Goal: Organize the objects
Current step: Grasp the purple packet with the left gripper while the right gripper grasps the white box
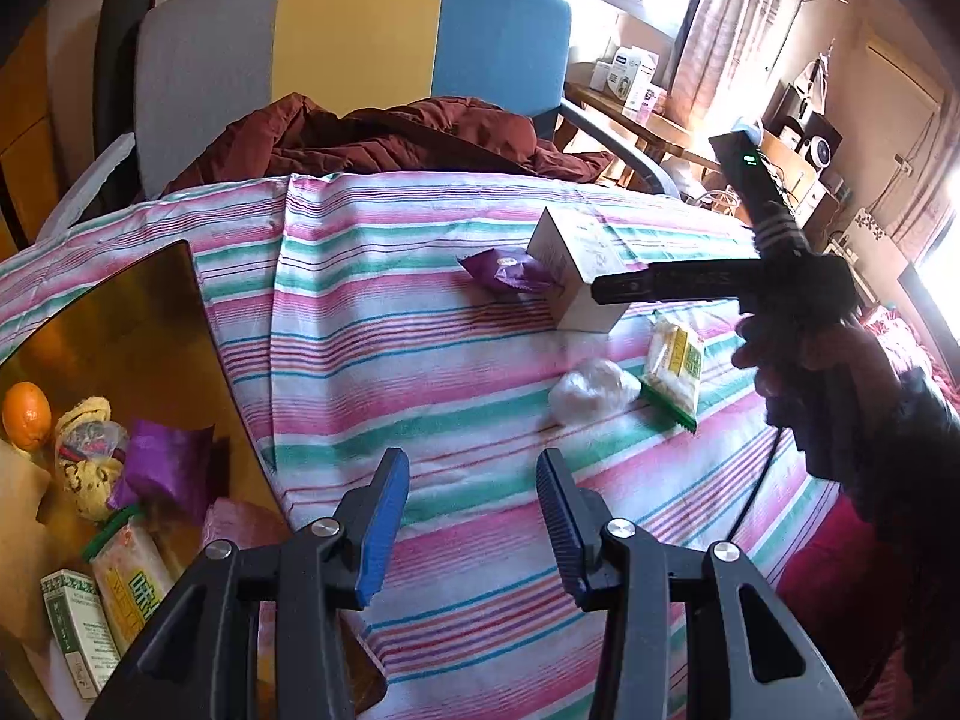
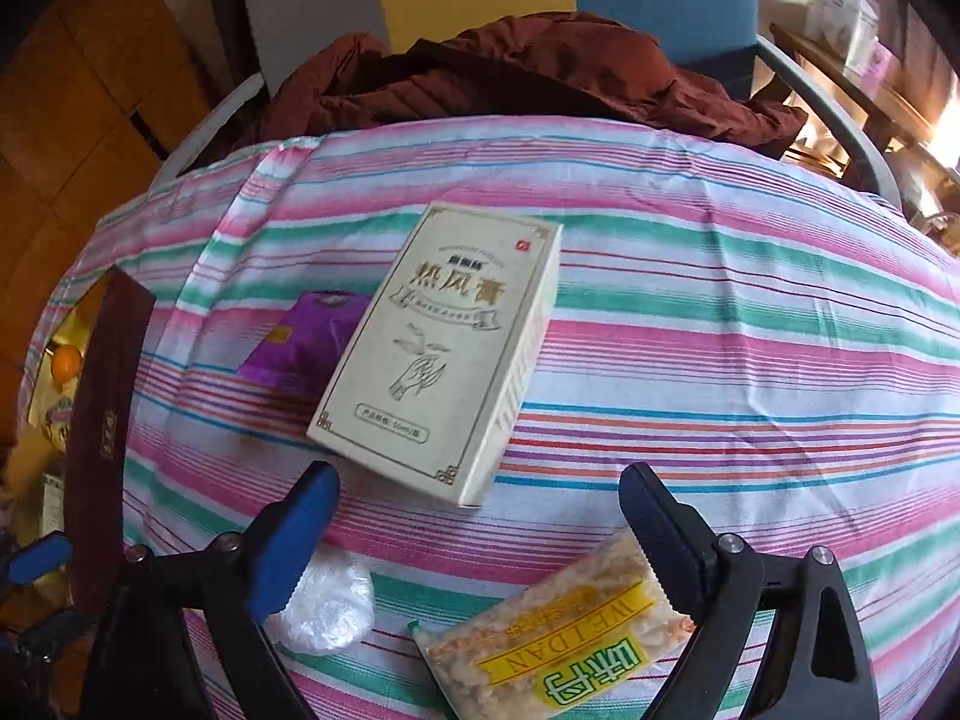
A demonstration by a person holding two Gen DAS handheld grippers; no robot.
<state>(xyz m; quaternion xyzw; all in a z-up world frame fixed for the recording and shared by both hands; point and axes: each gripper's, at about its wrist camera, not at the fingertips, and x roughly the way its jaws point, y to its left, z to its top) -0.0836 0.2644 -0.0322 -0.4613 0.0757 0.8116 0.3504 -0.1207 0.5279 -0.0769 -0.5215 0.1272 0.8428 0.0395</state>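
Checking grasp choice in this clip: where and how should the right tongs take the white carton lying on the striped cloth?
Probably across its narrow width, pads on the two long side walls, coming from above. The white carton lies flat, printed face up, its long sides exposed; the purple packet crowds one side, so grip toward the near end. The right tongs stand open.

The snack packet (image 2: 558, 642) runs off the bottom edge; the purple packet (image 2: 300, 339) is partly hidden.

My left camera looks down past my fingers across the striped cloth (image 1: 456, 360); my right hovers nearer; both share the white box (image 2: 444, 354).
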